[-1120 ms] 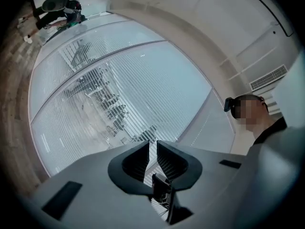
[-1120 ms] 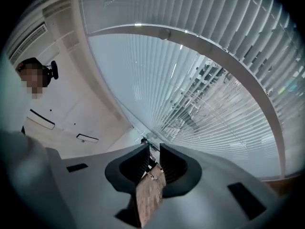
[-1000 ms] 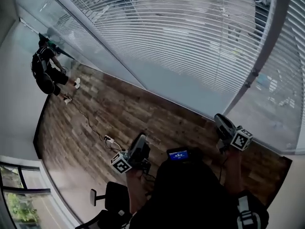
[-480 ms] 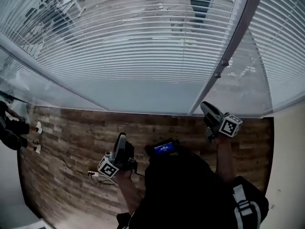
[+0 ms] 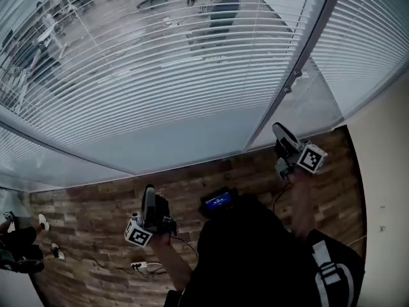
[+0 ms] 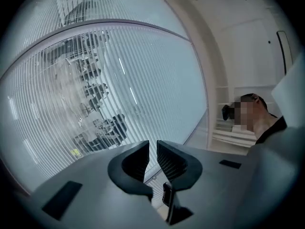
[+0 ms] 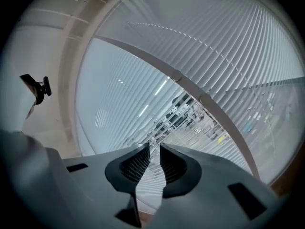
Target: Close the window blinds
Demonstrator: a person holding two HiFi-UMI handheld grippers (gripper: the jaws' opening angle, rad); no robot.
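Glass-walled room: white horizontal-slat window blinds (image 5: 160, 62) span the upper frame, closest above the right gripper (image 5: 280, 130); it and the left gripper (image 5: 149, 190) gape slightly, empty.

The blinds (image 5: 160, 75) at 11 o'clock are thin pale slats, smooth with a soft shine. The floor (image 5: 96, 213) at 8 o'clock is brown wood planks, dull and streaky. The wall (image 5: 383, 190) at 3 o'clock is plain and matt. The left gripper (image 6: 151, 144) looks like dull grey plastic — its pads (image 6: 170, 160) are black and ridged.
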